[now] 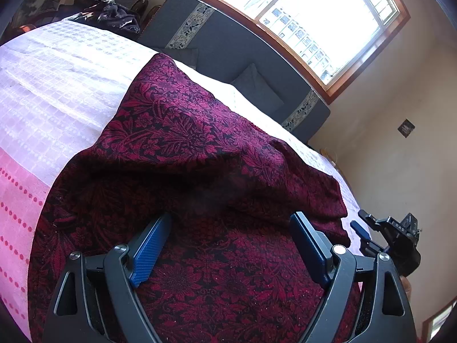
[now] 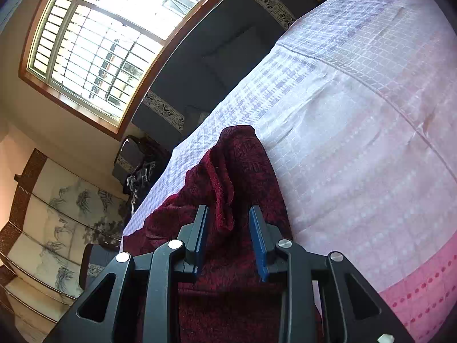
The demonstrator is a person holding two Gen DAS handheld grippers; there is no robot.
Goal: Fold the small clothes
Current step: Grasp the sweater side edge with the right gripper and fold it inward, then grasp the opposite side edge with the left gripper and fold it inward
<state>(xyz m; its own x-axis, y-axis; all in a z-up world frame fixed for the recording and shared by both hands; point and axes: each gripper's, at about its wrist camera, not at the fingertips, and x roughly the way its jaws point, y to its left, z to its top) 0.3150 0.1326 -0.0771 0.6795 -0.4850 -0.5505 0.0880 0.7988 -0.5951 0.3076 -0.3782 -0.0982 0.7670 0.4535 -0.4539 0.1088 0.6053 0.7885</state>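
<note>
Blue-padded left gripper [image 1: 231,245]: jaws wide apart, poised over the near part of the garment, gripping nothing. Right gripper [image 2: 230,237]: jaws partly parted, a raised fold of cloth between the pads but not visibly pinched; judged released. Garment [image 1: 182,148]: dark red floral knit, lying on the pink-and-white bedspread [image 1: 57,85], long axis running away from both grippers toward the window side. Left gripper sits over its middle; right at its edge.
</note>
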